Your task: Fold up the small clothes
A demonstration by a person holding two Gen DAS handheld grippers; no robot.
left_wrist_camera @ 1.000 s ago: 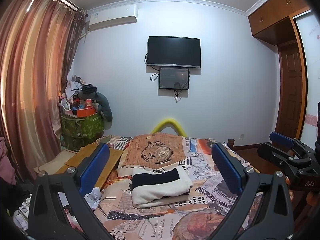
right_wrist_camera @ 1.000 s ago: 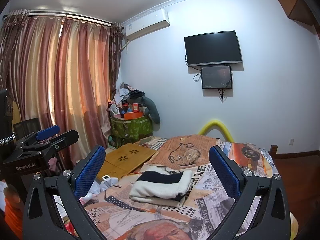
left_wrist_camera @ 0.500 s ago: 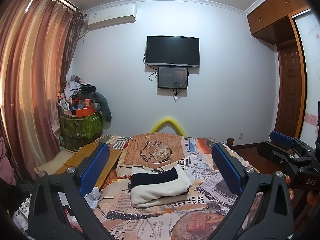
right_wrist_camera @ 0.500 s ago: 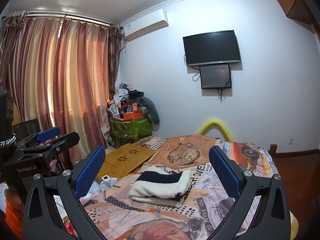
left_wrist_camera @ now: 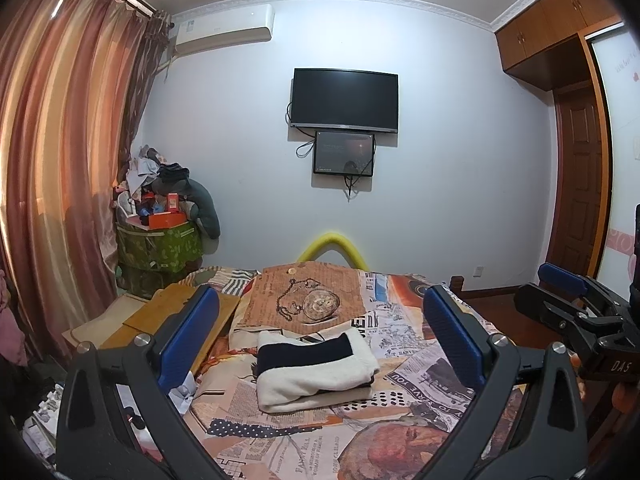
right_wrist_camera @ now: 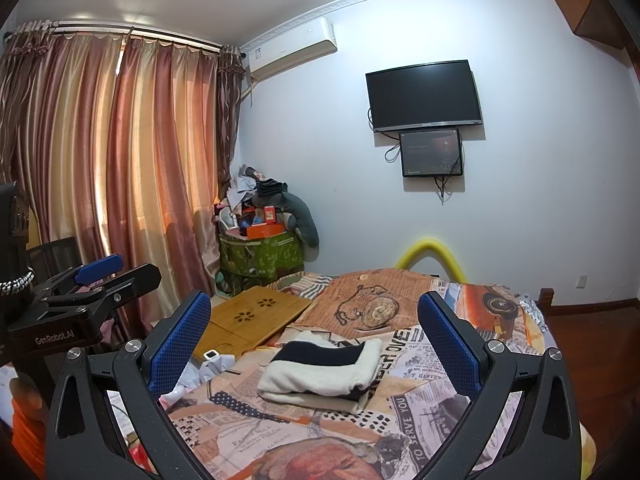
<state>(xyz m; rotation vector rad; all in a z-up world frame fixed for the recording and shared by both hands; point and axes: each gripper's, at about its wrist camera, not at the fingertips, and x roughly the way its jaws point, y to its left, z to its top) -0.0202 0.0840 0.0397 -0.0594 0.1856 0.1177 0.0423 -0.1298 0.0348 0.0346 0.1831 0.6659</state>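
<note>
A folded cream-and-navy garment [left_wrist_camera: 314, 368] lies on the bed [left_wrist_camera: 404, 436]. Above the bed, the left gripper [left_wrist_camera: 320, 334] and right gripper [right_wrist_camera: 316, 336] hover wide open, empty.

- Open air lies above the folded garment [left_wrist_camera: 314, 368] on the bedspread [left_wrist_camera: 404, 344]; nothing stands over it.
- A wooden lap desk [right_wrist_camera: 256, 316] and small clutter crowd the bed's left edge (curtain side).
- Bedspread right of the garment is bare.
</note>
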